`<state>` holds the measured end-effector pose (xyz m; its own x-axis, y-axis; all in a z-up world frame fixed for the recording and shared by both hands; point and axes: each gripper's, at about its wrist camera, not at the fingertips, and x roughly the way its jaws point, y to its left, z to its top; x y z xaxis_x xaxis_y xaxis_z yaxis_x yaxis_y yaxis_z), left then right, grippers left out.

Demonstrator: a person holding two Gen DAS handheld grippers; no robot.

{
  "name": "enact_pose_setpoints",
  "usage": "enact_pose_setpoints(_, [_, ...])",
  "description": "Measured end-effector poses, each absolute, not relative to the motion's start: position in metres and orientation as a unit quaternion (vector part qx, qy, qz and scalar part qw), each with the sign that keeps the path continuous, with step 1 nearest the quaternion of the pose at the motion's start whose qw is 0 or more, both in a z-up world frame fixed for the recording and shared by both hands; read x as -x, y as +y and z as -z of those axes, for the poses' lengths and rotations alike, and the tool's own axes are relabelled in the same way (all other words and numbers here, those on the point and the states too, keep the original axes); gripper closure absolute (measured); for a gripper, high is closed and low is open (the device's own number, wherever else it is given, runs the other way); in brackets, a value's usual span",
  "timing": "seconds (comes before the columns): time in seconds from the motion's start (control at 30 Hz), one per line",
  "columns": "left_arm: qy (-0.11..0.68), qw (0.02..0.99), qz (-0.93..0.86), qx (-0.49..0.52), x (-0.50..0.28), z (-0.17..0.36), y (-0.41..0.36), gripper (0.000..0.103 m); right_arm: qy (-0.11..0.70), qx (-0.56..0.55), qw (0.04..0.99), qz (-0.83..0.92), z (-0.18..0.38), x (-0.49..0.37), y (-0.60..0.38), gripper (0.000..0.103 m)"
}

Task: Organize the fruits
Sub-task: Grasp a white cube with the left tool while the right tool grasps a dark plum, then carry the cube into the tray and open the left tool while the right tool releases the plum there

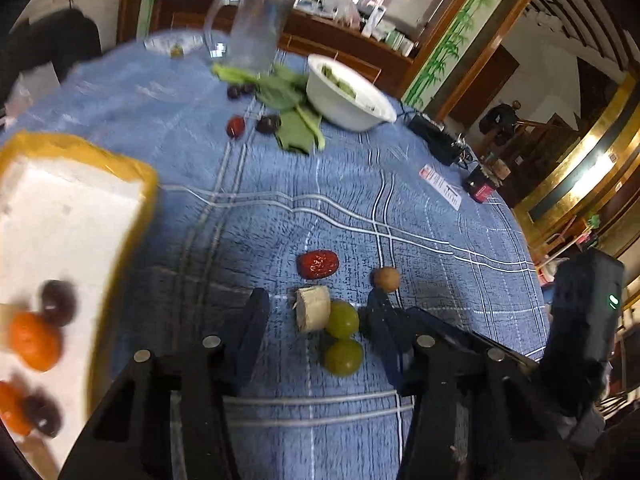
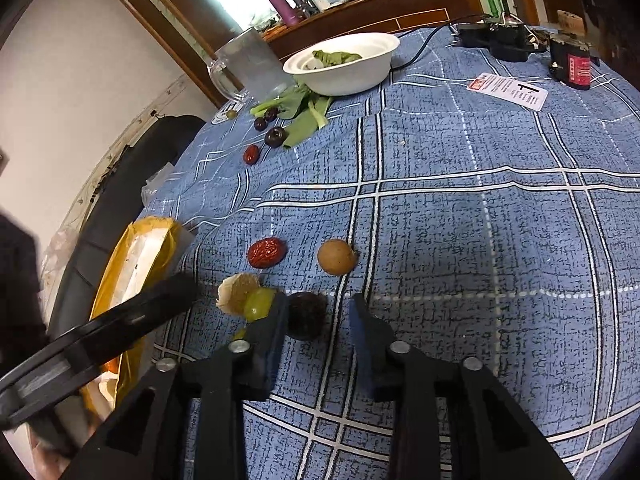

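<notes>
The table (image 2: 460, 240) carries a blue checked cloth. At 9 o'clock in the left wrist view sits a white tray (image 1: 60, 220) with a yellow rim, holding 2 oranges and 2 dark fruits, all blurred. At 12 o'clock stand a white bowl (image 1: 344, 100) and a clear jug (image 1: 252, 32), with green leaves (image 1: 292, 120) beside them.

Left gripper (image 1: 320, 320): jaws part open, nothing clamped. Between the fingers lie 2 green grapes (image 1: 342, 336), touching each other, and a pale cut chunk (image 1: 314, 308) touching the upper grape. No pad contact is visible. A red date (image 1: 318, 264) lies at 12 o'clock of the jaws; a small brown fruit (image 1: 386, 279) lies at 1 o'clock, just beside the right finger.

Right gripper (image 2: 318, 316): jaws part open around a dark fruit (image 2: 306, 314), which sits near the left finger; contact cannot be confirmed.
</notes>
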<state>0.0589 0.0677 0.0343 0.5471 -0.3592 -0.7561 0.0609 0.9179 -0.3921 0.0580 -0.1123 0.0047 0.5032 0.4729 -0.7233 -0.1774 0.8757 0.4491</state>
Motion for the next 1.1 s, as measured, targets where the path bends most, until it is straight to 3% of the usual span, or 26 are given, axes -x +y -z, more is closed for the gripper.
enact_pose_setpoints(0.07, [0.471, 0.859, 0.128, 0.156, -0.064, -0.024, 0.064, 0.059, 0.461, -0.150, 0.853, -0.196, -0.004, -0.058, -0.108, 0.065])
enact_pose_setpoints(0.13, [0.482, 0.851, 0.133, 0.158, -0.068, -0.016, 0.064, 0.080, 0.458, -0.134, 0.856, -0.199, -0.005, -0.057, -0.104, 0.065])
enact_pose_setpoints(0.23, [0.472, 0.853, 0.132, 0.178, -0.068, -0.016, 0.073, 0.088, 0.456, -0.107, 0.859, -0.205, -0.005, -0.055, -0.093, 0.065])
enact_pose_setpoints(0.43, [0.465, 0.855, 0.135, 0.187, -0.071, -0.011, 0.079, 0.084, 0.444, -0.073, 0.871, -0.198, -0.006, -0.053, -0.081, 0.065])
enact_pose_setpoints(0.53, [0.465, 0.863, 0.123, 0.154, -0.072, -0.007, 0.068, 0.081, 0.436, -0.058, 0.879, -0.185, -0.006, -0.053, -0.078, 0.059])
enact_pose_setpoints(0.67, [0.465, 0.863, 0.128, 0.152, -0.073, -0.008, 0.069, 0.086, 0.439, -0.069, 0.876, -0.187, -0.005, -0.055, -0.081, 0.059])
enact_pose_setpoints(0.7, [0.463, 0.862, 0.131, 0.159, -0.072, -0.009, 0.071, 0.086, 0.440, -0.072, 0.876, -0.187, -0.005, -0.055, -0.082, 0.060])
enact_pose_setpoints(0.77, [0.453, 0.866, 0.131, 0.170, -0.069, -0.012, 0.076, 0.086, 0.442, -0.091, 0.870, -0.199, -0.006, -0.055, -0.083, 0.075])
enact_pose_setpoints(1.1, [0.427, 0.871, 0.132, 0.202, -0.062, -0.024, 0.091, 0.086, 0.427, -0.180, 0.863, -0.202, -0.013, -0.054, -0.113, 0.080])
